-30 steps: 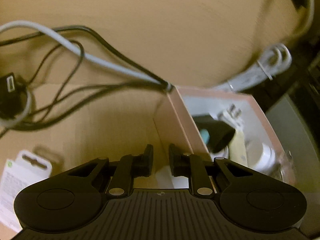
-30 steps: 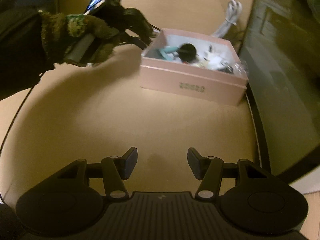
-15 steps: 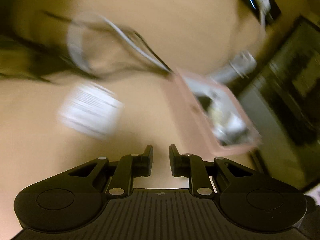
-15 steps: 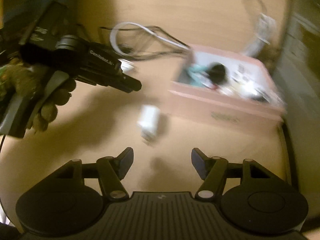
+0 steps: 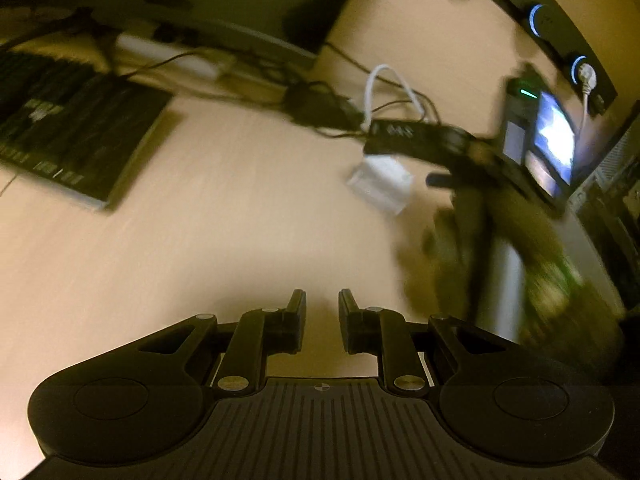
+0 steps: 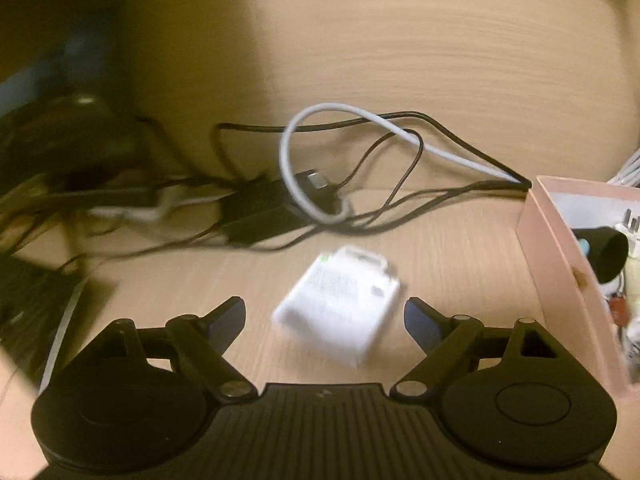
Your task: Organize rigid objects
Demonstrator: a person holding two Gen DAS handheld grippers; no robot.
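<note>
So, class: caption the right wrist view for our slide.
Open right gripper nears a white packet on the desk, pink box alongside.

Two low wrist views, shared white packet (image 6: 340, 306)

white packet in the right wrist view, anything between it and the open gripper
Nothing visible. The white packet lies flat on the bare table just ahead of the right gripper, whose jaws have just been opening. The cables lie beyond it, the pink box beside it.
</note>
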